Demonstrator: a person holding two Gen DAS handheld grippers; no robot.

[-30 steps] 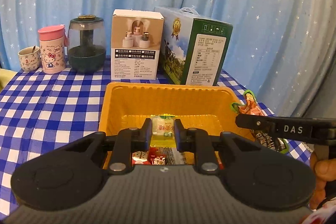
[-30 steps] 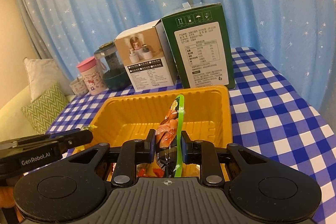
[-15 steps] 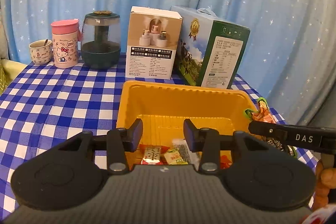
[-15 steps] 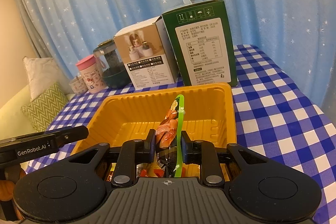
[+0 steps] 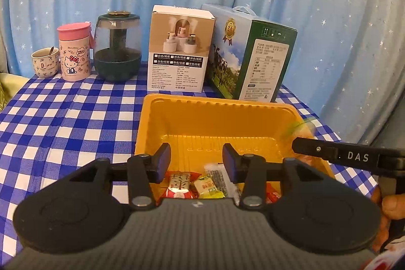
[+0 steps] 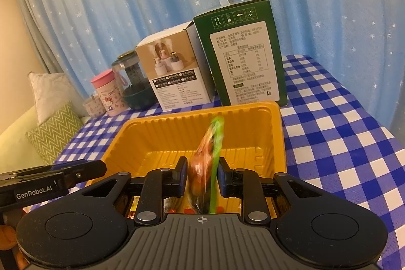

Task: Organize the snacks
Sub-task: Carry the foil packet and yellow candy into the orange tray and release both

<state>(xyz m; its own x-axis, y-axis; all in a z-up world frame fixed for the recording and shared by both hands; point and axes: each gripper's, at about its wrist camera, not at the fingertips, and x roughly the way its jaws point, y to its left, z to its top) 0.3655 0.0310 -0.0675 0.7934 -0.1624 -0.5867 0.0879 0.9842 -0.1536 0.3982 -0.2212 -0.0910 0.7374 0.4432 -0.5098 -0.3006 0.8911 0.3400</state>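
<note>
Over the yellow tray (image 6: pixel 274 133), the right claw (image 6: pixel 201 175) has just been spreading, its pads no longer pinching the blurred snack bag (image 6: pixel 205 158) standing between them, while the left claw (image 5: pixel 197 160) is gaping empty above small wrapped snacks (image 5: pixel 178 185).

Behind on the checked tablecloth (image 5: pixel 63 118), from ten to one o'clock — cup (image 5: pixel 45 62), pink tumbler (image 5: pixel 74 52), humidifier (image 5: pixel 117 47), white box (image 5: pixel 179 47), green carton (image 5: pixel 255 55).
</note>
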